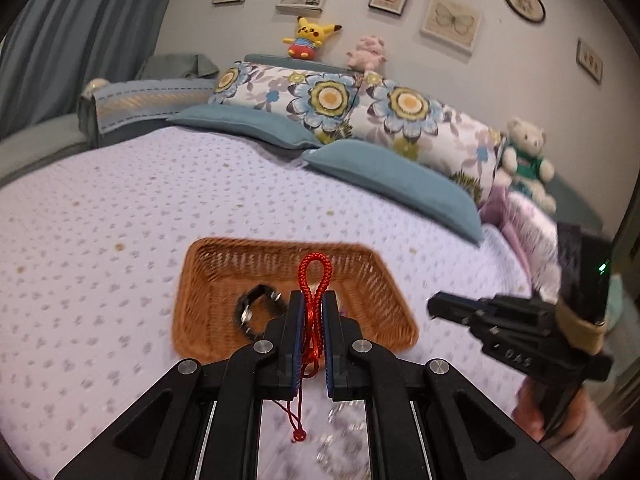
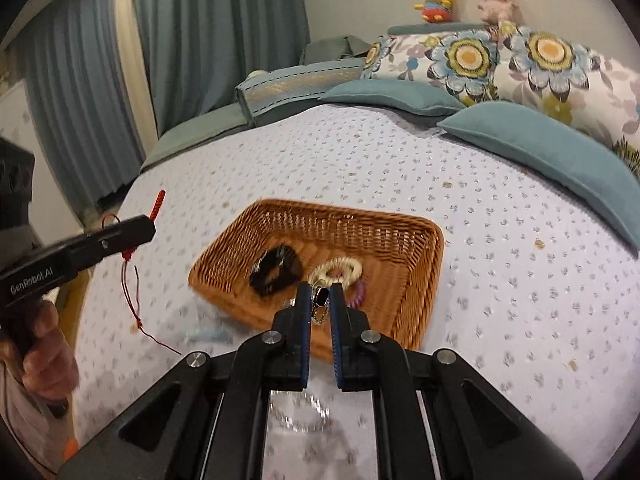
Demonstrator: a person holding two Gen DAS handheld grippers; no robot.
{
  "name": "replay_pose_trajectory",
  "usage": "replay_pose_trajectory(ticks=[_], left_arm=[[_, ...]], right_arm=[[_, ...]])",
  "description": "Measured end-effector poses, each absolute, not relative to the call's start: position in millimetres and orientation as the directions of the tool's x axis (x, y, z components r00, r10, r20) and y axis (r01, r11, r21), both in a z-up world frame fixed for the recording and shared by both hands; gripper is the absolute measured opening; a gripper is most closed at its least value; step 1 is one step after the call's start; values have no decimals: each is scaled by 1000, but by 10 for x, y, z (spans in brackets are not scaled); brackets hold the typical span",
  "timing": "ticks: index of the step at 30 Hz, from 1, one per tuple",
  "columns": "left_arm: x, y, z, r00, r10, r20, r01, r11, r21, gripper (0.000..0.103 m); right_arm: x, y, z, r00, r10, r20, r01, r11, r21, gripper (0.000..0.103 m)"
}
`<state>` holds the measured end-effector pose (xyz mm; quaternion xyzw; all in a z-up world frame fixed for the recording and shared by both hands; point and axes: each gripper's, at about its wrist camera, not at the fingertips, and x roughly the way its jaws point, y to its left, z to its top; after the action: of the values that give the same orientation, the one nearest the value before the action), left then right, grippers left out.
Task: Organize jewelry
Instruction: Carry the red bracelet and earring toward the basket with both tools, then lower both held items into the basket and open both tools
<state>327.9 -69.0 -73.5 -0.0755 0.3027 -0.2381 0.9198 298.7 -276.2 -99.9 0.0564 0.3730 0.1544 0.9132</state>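
My left gripper (image 1: pixel 312 300) is shut on a red braided cord bracelet (image 1: pixel 315 280), its loop sticking up past the fingertips and its thin tails hanging below; it hovers just before the near rim of a wicker basket (image 1: pixel 200 308). From the right wrist view the left gripper (image 2: pixel 148 230) shows at the left with the red cord (image 2: pixel 159 202). My right gripper (image 2: pixel 320 294) is shut on a silver chain with a black stone (image 2: pixel 320 300), above the basket's (image 2: pixel 416 280) near edge. The basket holds a black bracelet (image 2: pixel 276 270), a cream ring (image 2: pixel 340 270) and a purple coil (image 2: pixel 358 292).
The basket sits on a lilac dotted bedspread (image 1: pixel 120 208). Teal cushions (image 1: pixel 392 180) and floral pillows (image 1: pixel 400 108) lie at the bed's head, with plush toys (image 1: pixel 310 38) behind. My right gripper (image 1: pixel 444 306) shows at the right of the left wrist view.
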Motion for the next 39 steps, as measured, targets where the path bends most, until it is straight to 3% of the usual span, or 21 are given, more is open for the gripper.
replay_pose_trajectory(ticks=[6, 21, 36, 38, 39], left_arm=[[3681, -883, -844, 666, -538, -517, 398, 842, -364, 8], [4515, -1316, -1451, 588, -540, -602, 331, 840, -429, 8], [4734, -1534, -1700, 564, -513, -648, 254, 854, -454, 9], [4729, -1551, -1697, 555, -513, -656, 256, 855, -452, 15], [4730, -1546, -1698, 535, -530, -657, 260, 844, -469, 31]], right_arm=[[3420, -2857, -1121, 646, 337, -685, -186, 940, 286, 12], [3857, -2665, -1578, 604, 180, -776, -131, 983, 126, 12], [3924, -2692, -1867, 547, 146, -824, -124, 988, 93, 12], [3910, -2700, -1860, 544, 156, -824, -130, 986, 100, 13], [3908, -2717, -1855, 539, 173, -824, -133, 984, 119, 16]])
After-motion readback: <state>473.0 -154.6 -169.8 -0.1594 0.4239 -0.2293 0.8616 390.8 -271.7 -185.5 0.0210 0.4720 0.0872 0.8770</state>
